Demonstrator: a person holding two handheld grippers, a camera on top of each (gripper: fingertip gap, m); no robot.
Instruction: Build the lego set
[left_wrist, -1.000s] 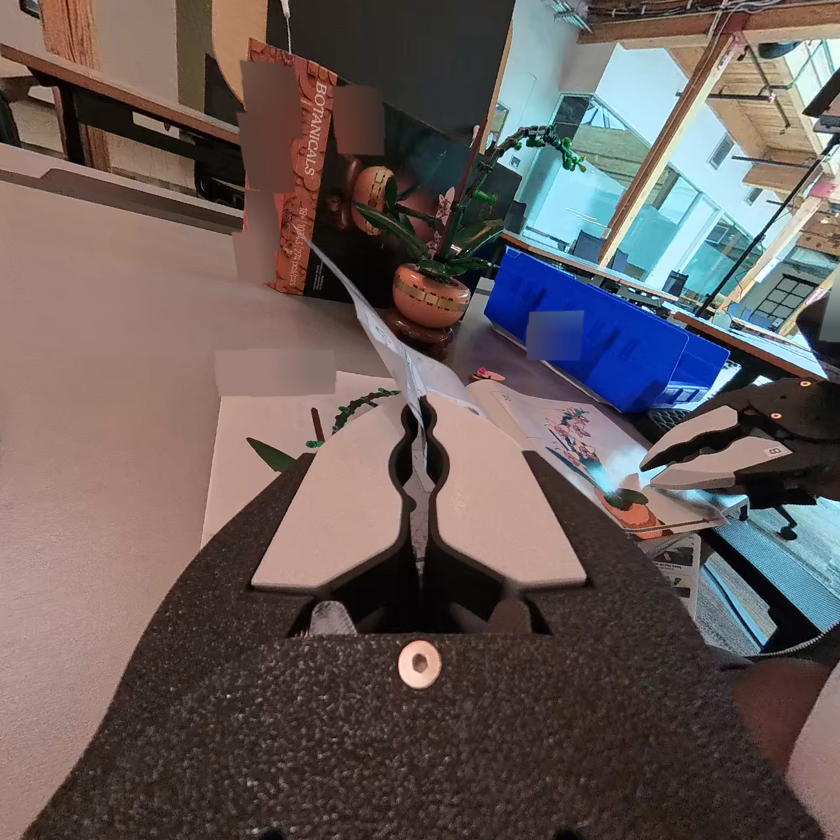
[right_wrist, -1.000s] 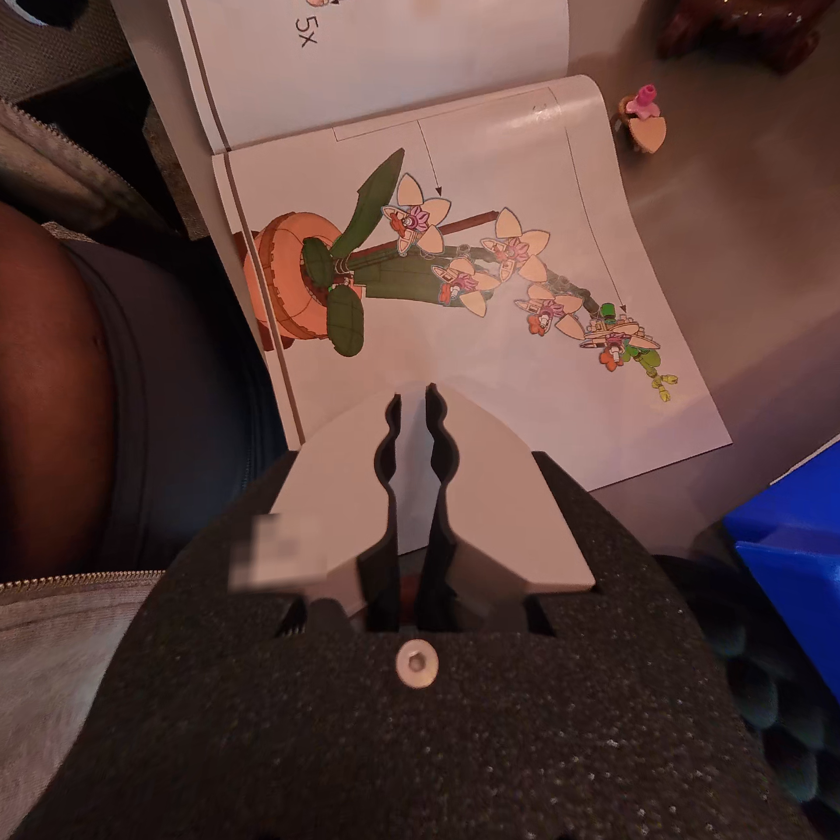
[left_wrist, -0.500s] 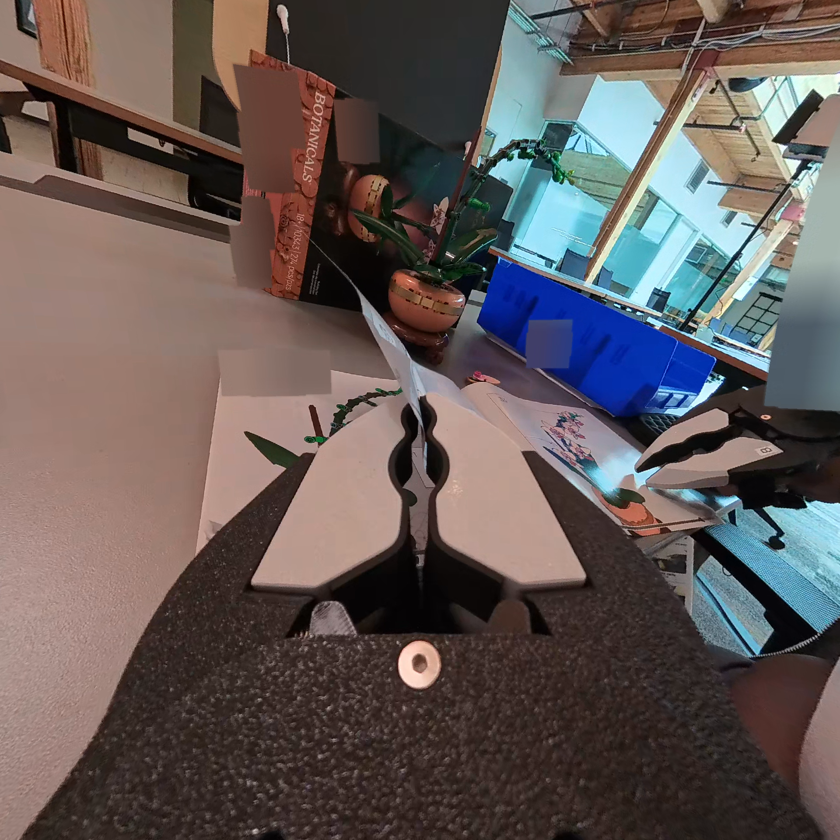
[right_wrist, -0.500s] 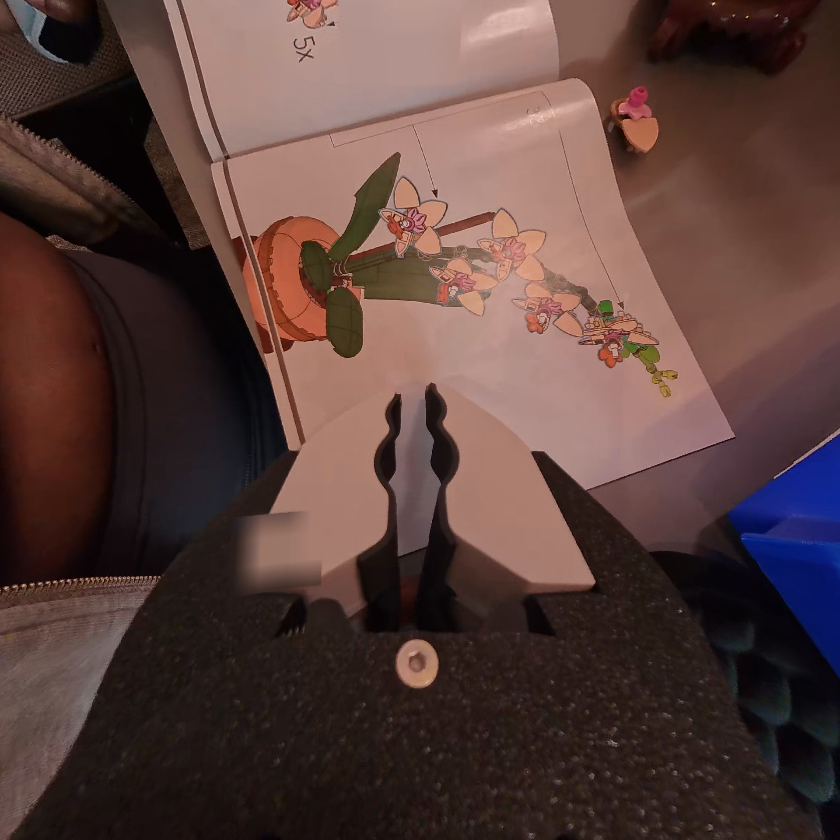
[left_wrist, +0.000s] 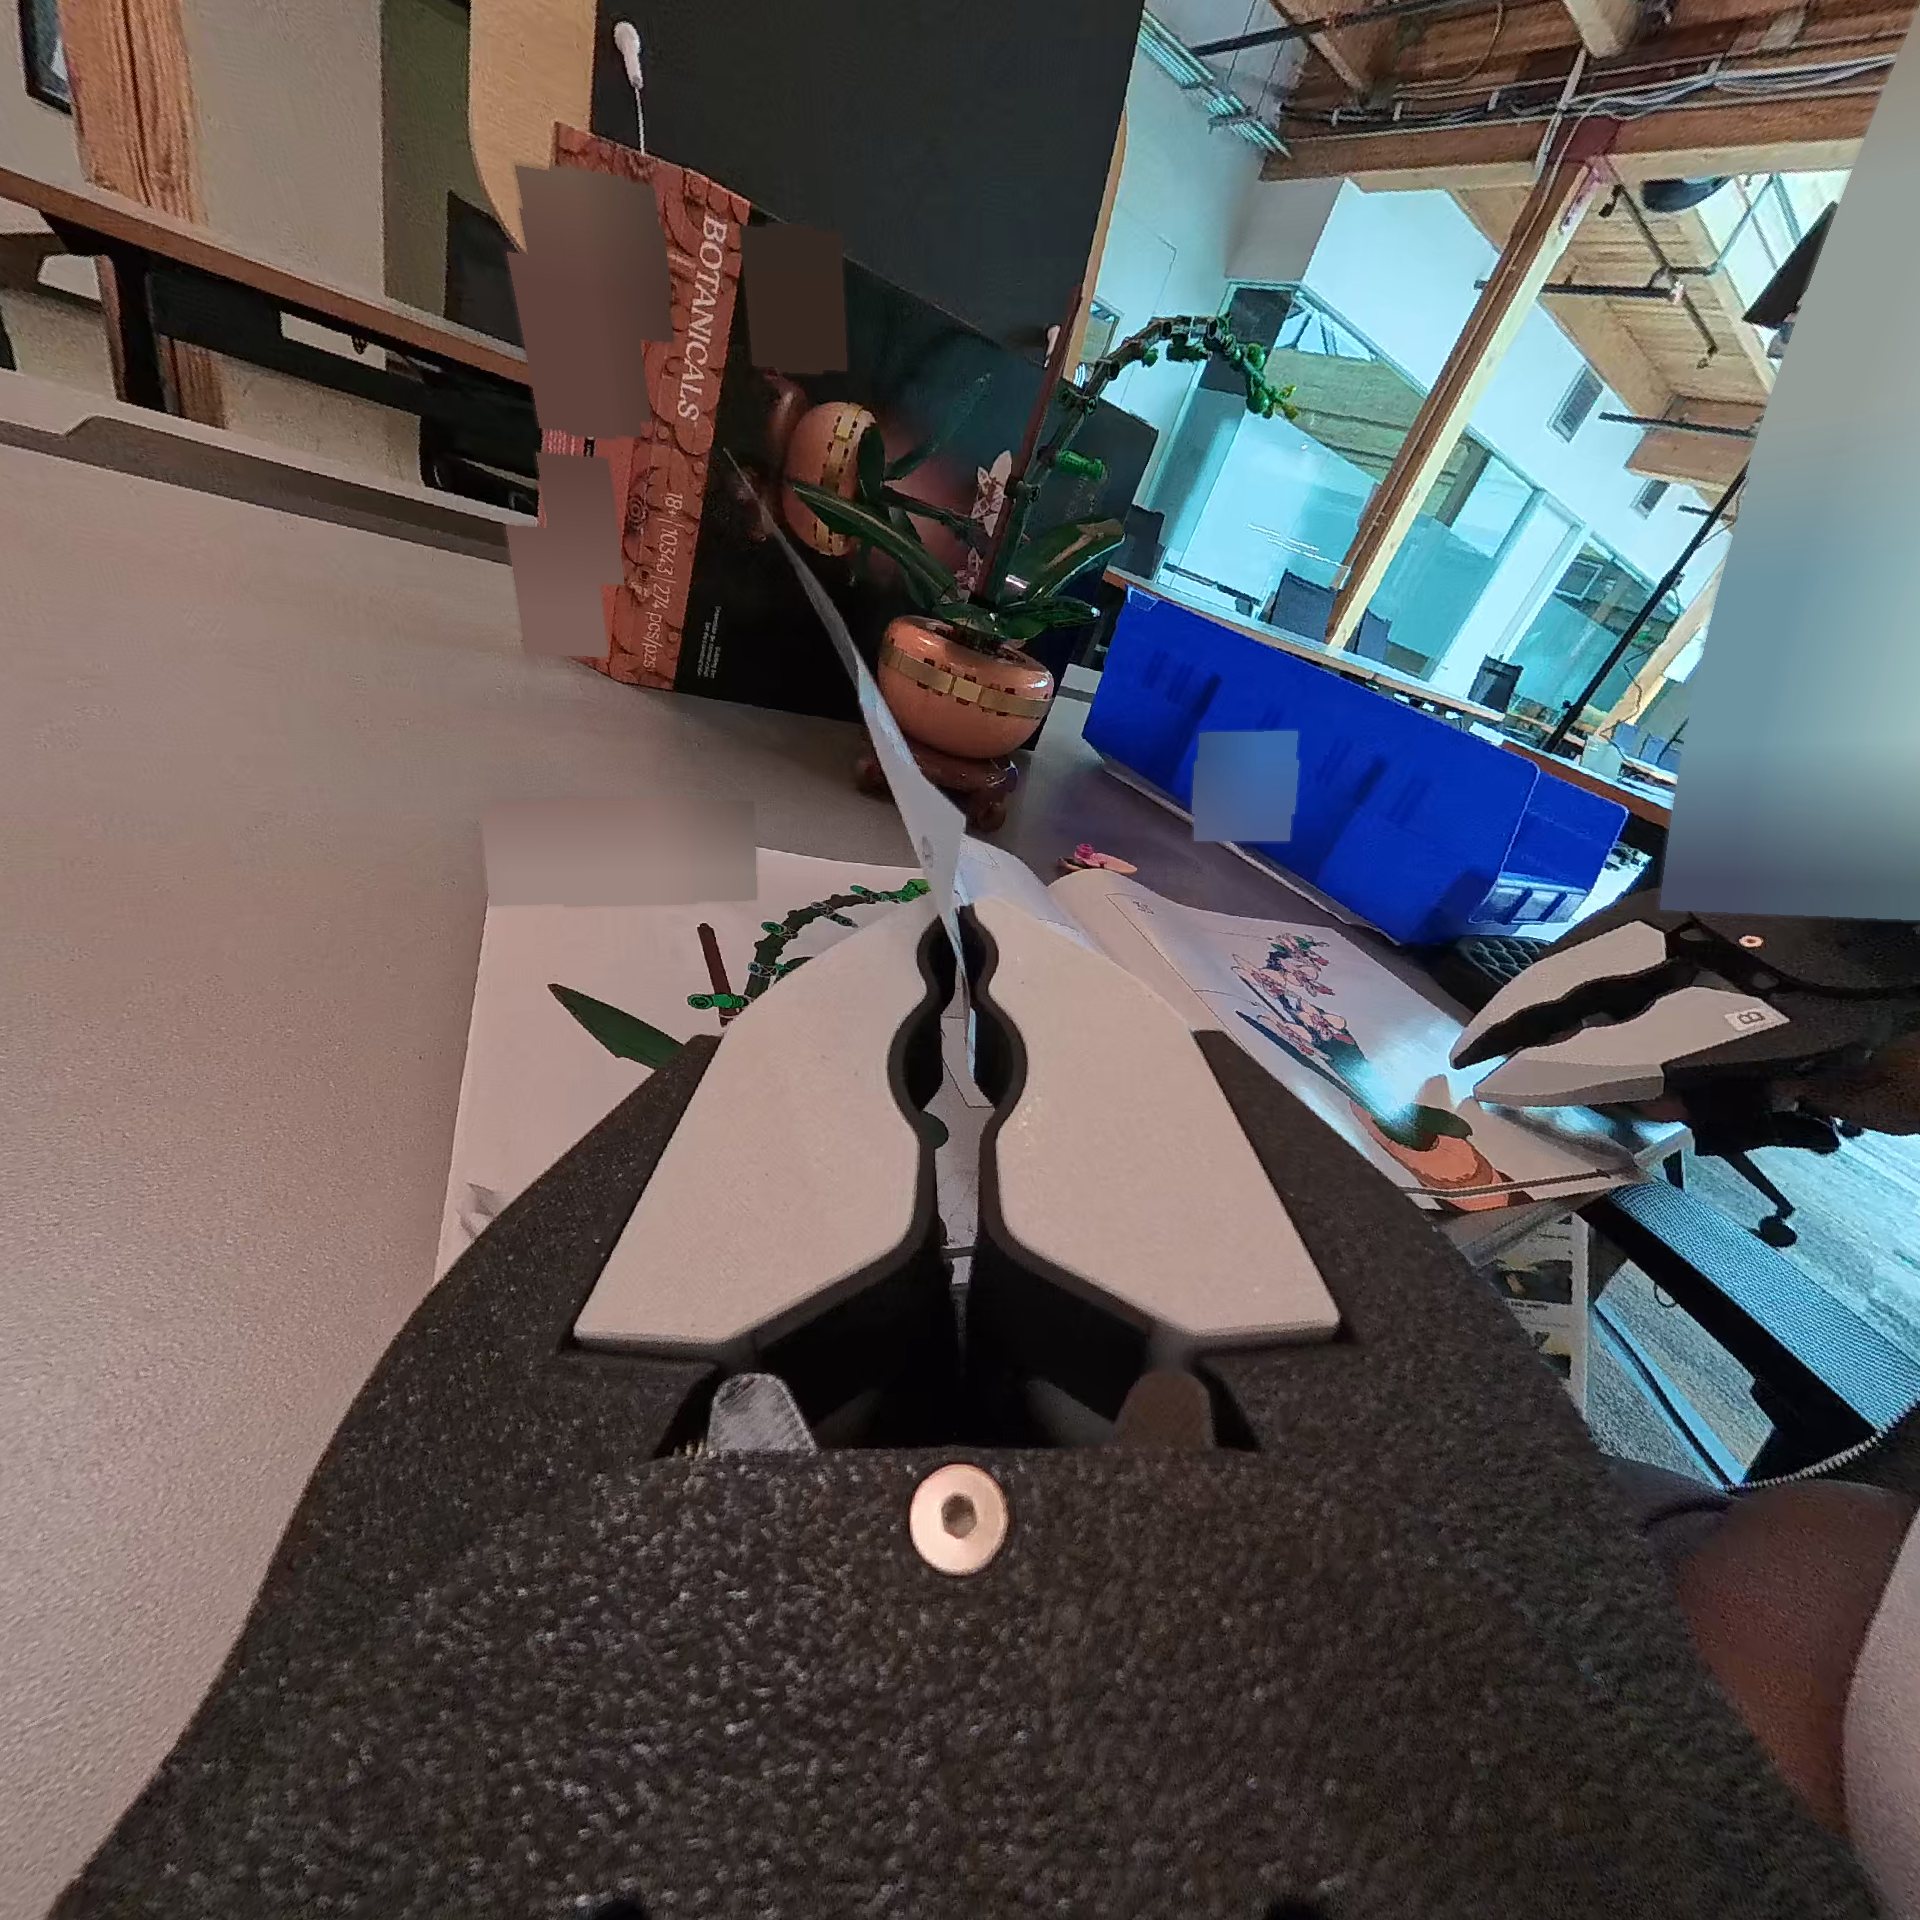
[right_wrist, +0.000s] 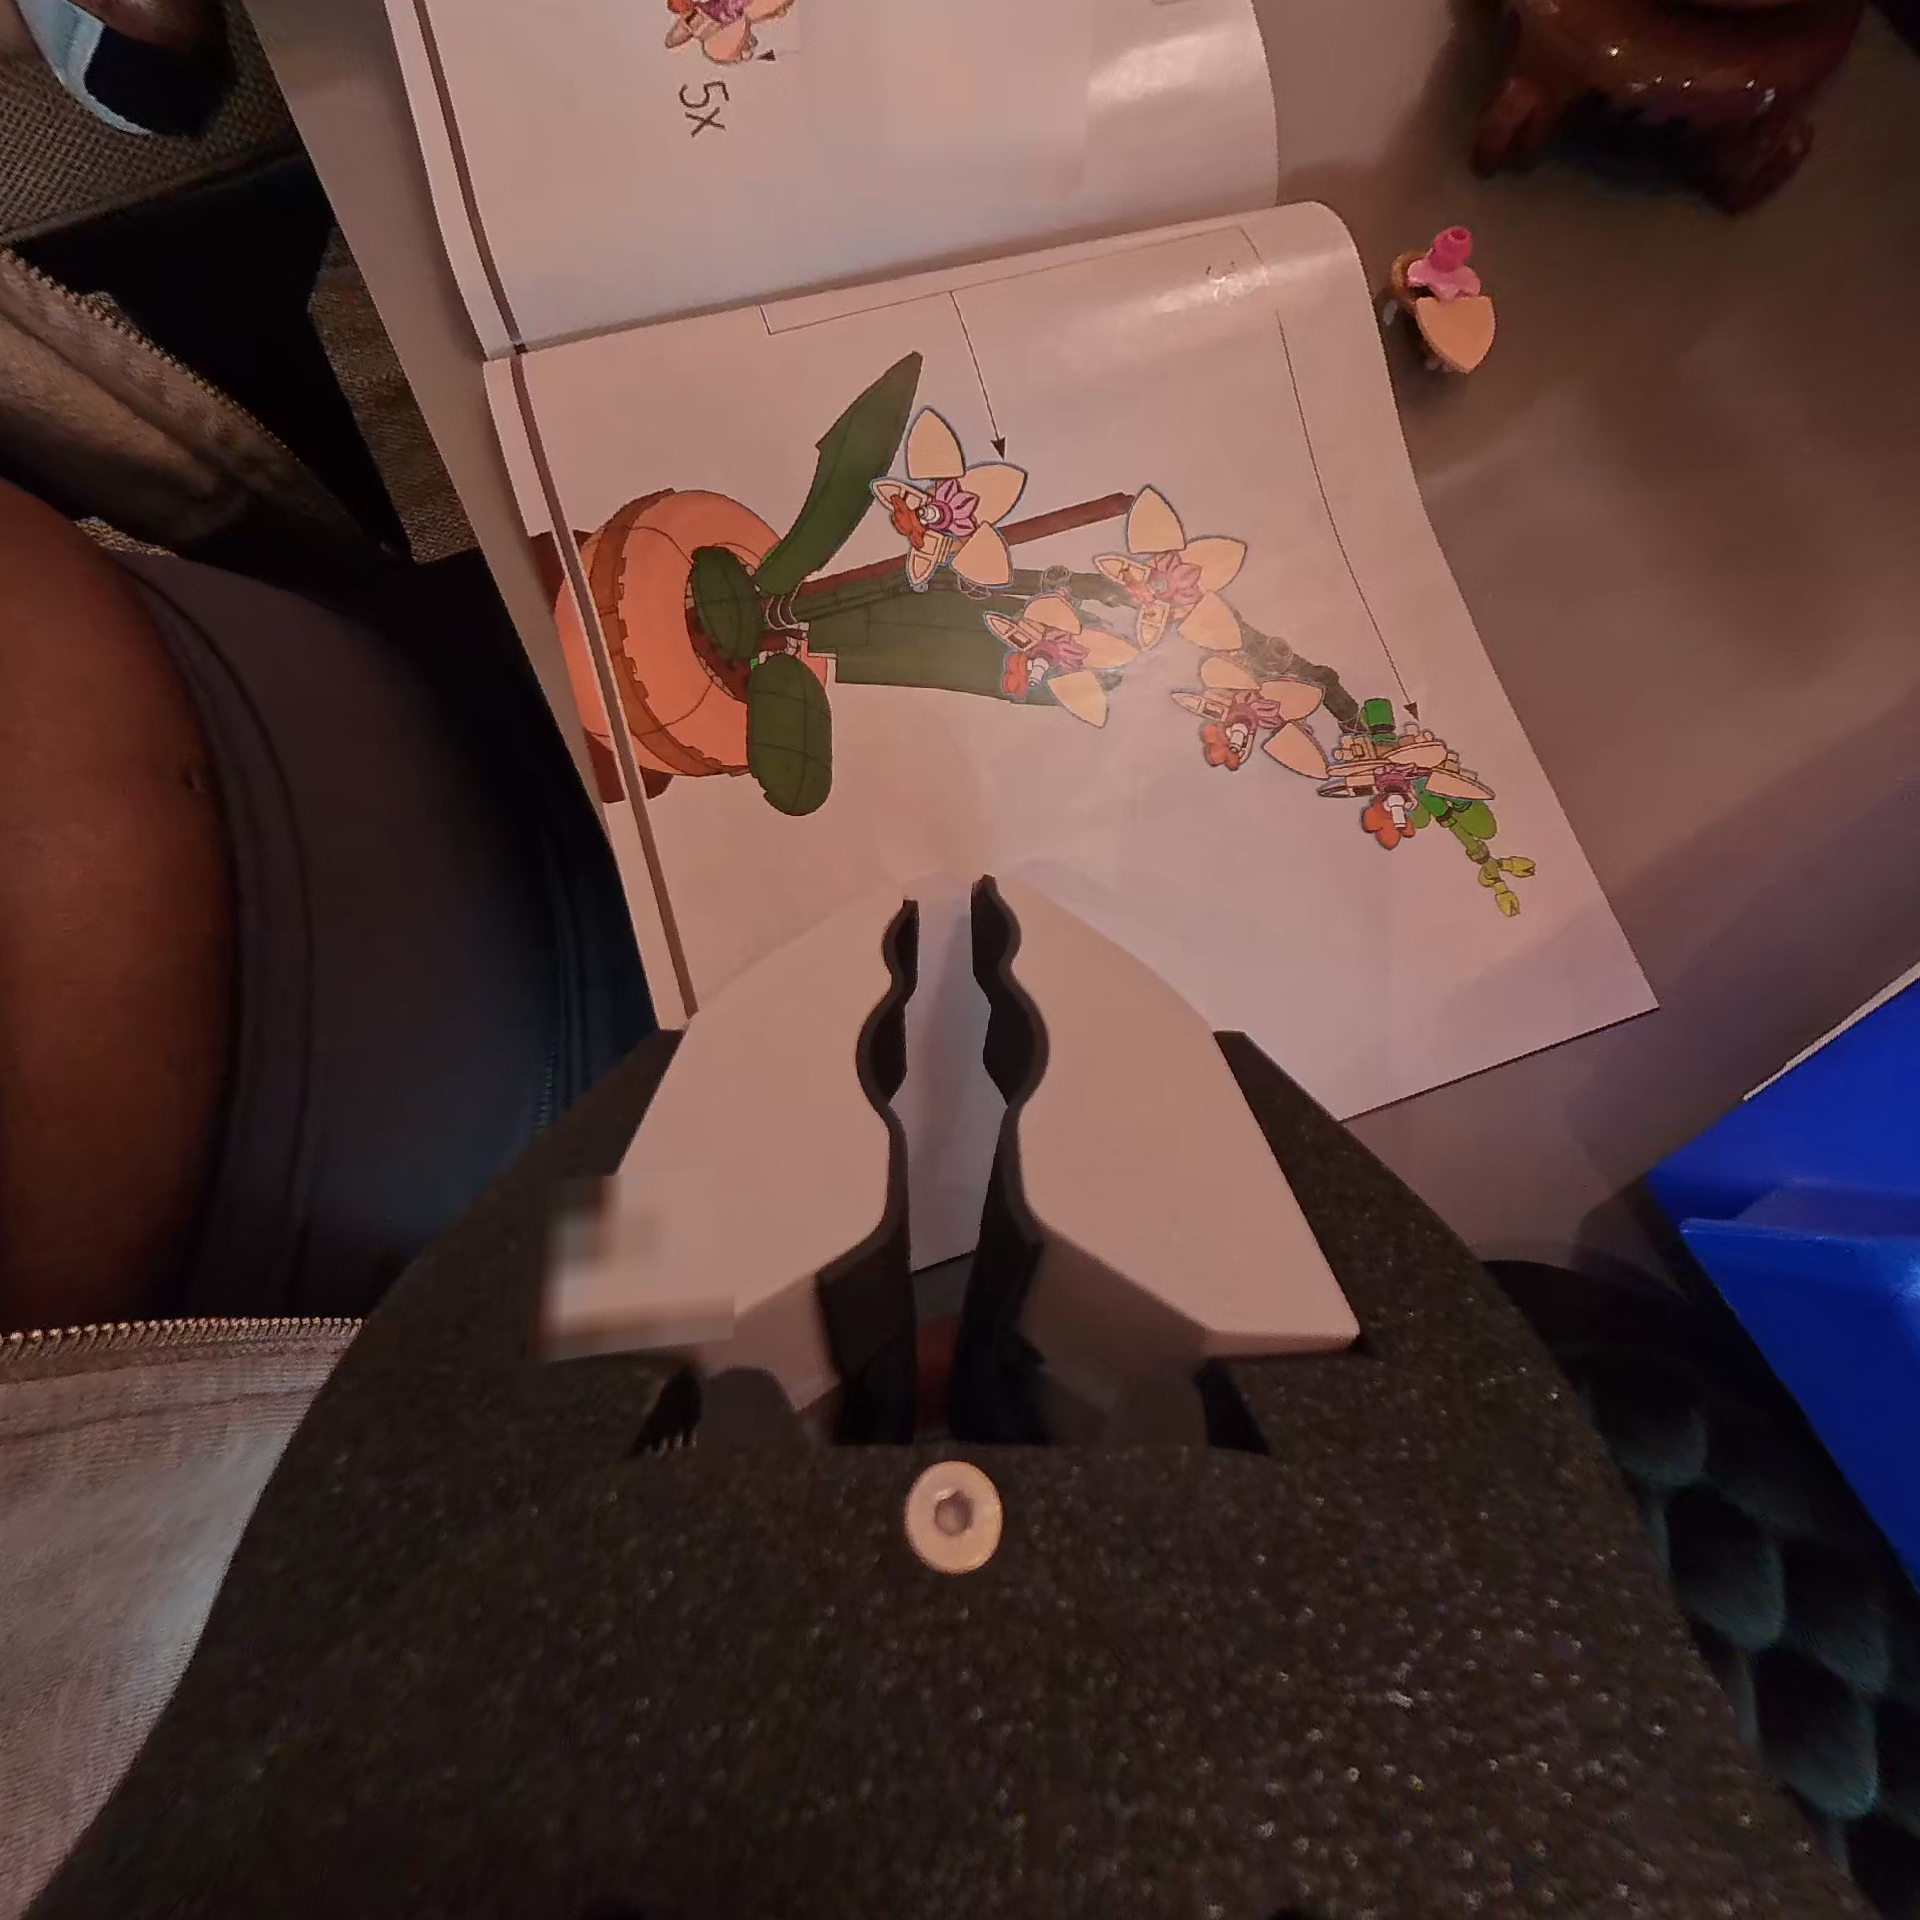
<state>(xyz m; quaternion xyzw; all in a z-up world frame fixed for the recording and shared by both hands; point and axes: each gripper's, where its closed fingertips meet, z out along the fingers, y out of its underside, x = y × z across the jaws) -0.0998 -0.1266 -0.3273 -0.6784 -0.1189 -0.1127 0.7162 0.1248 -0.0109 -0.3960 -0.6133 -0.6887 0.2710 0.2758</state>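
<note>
My left gripper (left_wrist: 961, 914) is shut on a single page (left_wrist: 873, 707) of the open instruction booklet (left_wrist: 1226, 935) and holds it upright off the spread. My right gripper (right_wrist: 945, 894) hovers over the booklet's right page (right_wrist: 1143, 883), jaws a narrow gap apart with nothing between them. It also shows at the right of the left wrist view (left_wrist: 1475, 1070), over the booklet's near corner. The lego orchid in its peach pot (left_wrist: 961, 686) stands behind the booklet. A small pink and tan flower piece (right_wrist: 1449, 301) lies on the table beside the booklet.
The set's box (left_wrist: 686, 468) stands upright behind the orchid. A blue bin (left_wrist: 1351, 790) lies right of the booklet, and its corner shows in the right wrist view (right_wrist: 1818, 1247). The orchid's brown stand (right_wrist: 1662, 104) is at the top. A person's arm and sleeve (right_wrist: 156, 883) are at the left. The left gripper's tips are roughly 25 cm from the right gripper's.
Hardly anything: the left gripper still holds the raised page, and both views have shifted only slightly.
</note>
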